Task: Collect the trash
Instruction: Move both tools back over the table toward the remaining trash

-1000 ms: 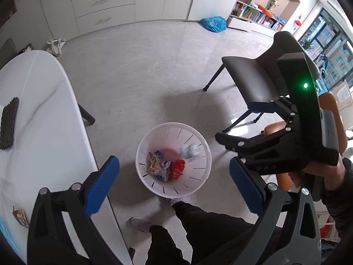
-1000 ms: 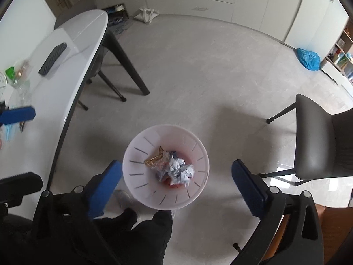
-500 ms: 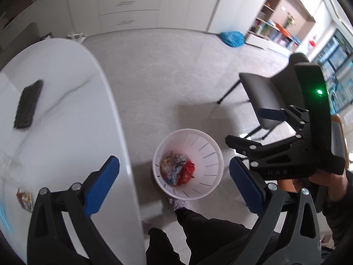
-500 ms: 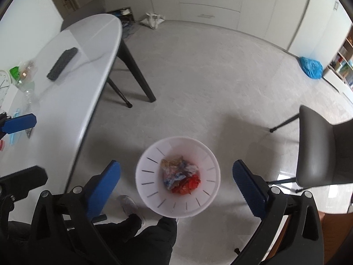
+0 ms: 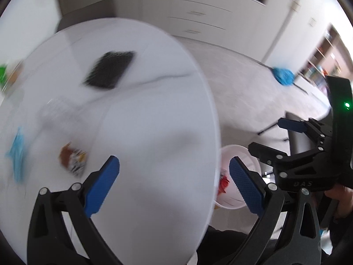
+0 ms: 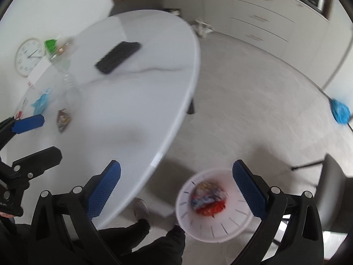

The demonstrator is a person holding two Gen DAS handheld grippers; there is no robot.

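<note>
Table [image 5: 154,121]: snack wrapper [image 5: 74,159] lies left of open left gripper [image 5: 174,185] jaws.

A pale grey stone-look tiled floor [image 6: 253,101] spreads under even daylight, with a rounded glossy white desk [image 6: 141,101] veined in faint grey on dark legs. A run of cream drawer-front cabinets [image 6: 271,17] lines the far wall, and open wooden bookshelves [image 5: 320,64] stand at the right. A grey upholstered chair [image 6: 335,183] on thin black legs sits near the floor's right edge.
</note>
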